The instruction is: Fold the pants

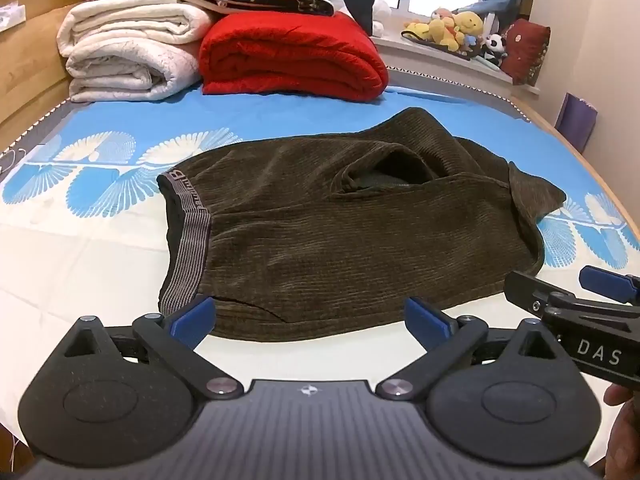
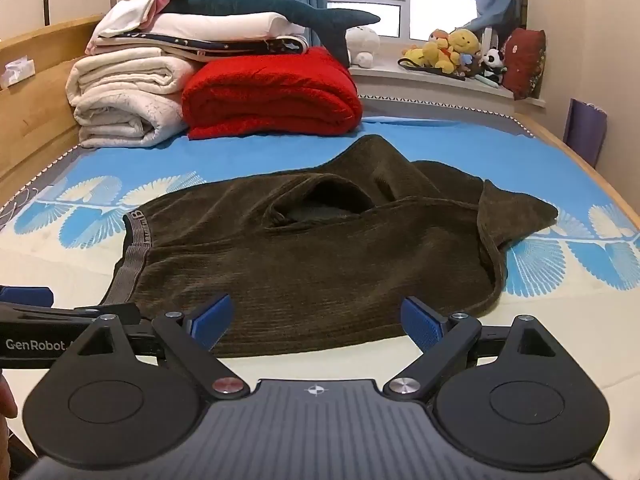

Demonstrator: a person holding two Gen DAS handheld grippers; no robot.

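Dark olive corduroy pants (image 1: pixel 340 236) lie bunched and partly folded on the bed, striped grey waistband (image 1: pixel 188 236) at the left, an open leg hole (image 1: pixel 384 172) on top. My left gripper (image 1: pixel 310 320) hovers open over the near hem, nothing between its blue pads. The right gripper (image 1: pixel 568 288) shows at that view's right edge, near the pants' right corner. In the right wrist view the same pants (image 2: pixel 320 256) lie ahead. My right gripper (image 2: pixel 316 320) is open above their near edge. The left gripper (image 2: pixel 36 308) pokes in from the left.
Folded white quilts (image 1: pixel 124 48) and a red blanket (image 1: pixel 288 56) are stacked at the bed's far end, with a plush shark (image 2: pixel 256 4) on top. Soft toys (image 2: pixel 452 52) line the windowsill. A wooden bed frame (image 2: pixel 36 80) runs along the left; a purple bag (image 2: pixel 584 128) stands at right.
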